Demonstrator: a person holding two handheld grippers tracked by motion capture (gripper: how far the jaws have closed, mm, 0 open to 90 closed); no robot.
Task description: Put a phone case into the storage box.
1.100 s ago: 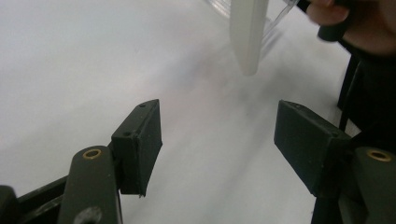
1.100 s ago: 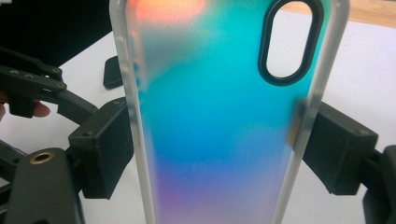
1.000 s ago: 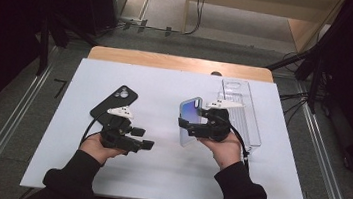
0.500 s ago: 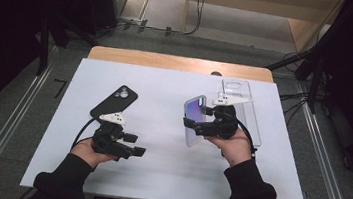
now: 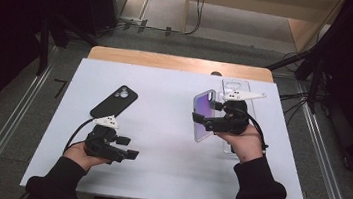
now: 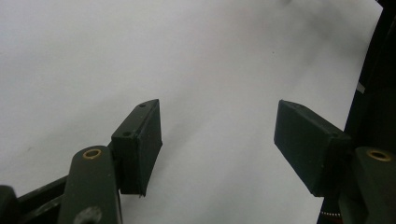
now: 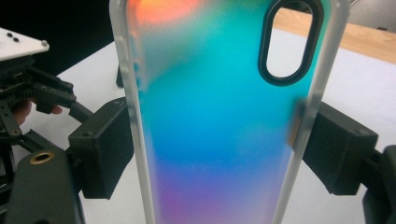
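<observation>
My right gripper (image 5: 208,123) is shut on an iridescent translucent phone case (image 5: 203,113) and holds it upright above the right half of the white table (image 5: 175,94). In the right gripper view both pads (image 7: 105,149) press the long edges of the case (image 7: 219,116), whose oval camera cutout is at the top right. A black phone (image 5: 115,101) lies face down at the middle left. My left gripper (image 5: 128,153) is just nearer than it, low over the table, open and pointing right. In the left gripper view my left gripper (image 6: 217,140) has only bare table between its jaws.
A clear phone case (image 5: 236,88) lies flat on the table behind the right hand. The table's wooden far edge (image 5: 178,63) borders grey floor with metal rails on both sides. In the right gripper view the left gripper (image 7: 28,93) shows at the left.
The right gripper has risen and shifted right with the iridescent case. The left gripper has drawn back toward the near edge, away from the black phone, which has not moved.
</observation>
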